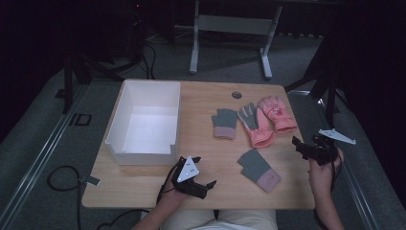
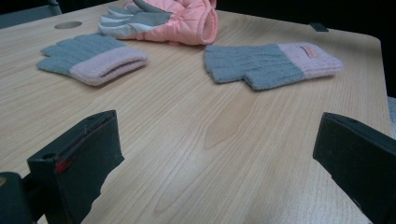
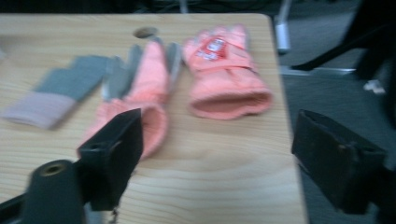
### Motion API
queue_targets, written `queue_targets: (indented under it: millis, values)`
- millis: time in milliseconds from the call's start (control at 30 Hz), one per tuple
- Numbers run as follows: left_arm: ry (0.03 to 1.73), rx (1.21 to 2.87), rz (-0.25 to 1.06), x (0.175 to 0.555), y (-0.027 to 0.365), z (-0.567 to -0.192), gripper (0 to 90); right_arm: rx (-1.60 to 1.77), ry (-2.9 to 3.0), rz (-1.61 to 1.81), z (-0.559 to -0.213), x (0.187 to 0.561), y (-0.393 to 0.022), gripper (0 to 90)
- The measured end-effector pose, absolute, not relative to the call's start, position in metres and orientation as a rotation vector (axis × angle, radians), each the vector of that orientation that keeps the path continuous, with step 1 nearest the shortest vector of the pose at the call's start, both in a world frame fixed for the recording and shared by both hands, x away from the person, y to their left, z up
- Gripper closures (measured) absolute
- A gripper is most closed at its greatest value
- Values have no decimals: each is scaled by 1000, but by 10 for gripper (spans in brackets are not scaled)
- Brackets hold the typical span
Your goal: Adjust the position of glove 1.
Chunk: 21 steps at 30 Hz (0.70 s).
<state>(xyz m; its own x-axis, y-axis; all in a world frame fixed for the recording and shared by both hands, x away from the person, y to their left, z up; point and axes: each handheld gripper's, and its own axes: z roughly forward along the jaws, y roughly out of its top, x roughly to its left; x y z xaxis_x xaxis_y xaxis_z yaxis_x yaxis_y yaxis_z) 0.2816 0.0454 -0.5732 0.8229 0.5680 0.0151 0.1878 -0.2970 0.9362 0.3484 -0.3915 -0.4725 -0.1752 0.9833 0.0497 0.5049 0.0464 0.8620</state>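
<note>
your left claw [image 1: 203, 178] is wide and empty, your right claw [image 1: 300, 145] too. the nearest grey glove [image 1: 258, 169] lies flat on the desk [image 1: 201, 143] between them — i think you take it by the pink cuff, low and level, for the white box [image 1: 146, 120].

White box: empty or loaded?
Empty. The high view shows the box's bare white floor; all four gloves lie out on the table.

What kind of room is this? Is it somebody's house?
Probably not a house; more likely a lab or test room. A bare wooden table stands on grey carpet amid dark curtains, with a white box, gloves and handheld grippers.
</note>
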Motion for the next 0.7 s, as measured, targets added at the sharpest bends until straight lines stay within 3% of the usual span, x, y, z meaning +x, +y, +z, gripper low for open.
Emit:
queue_targets:
  millis: [233,700]
  values:
    - [570,1867,422,281,45,-573,7,1456,1812,1059,-458,360,-376,111]
    - [568,1863,418,282,45,-573,8,1383,1853,1135,-432,383,-340,110]
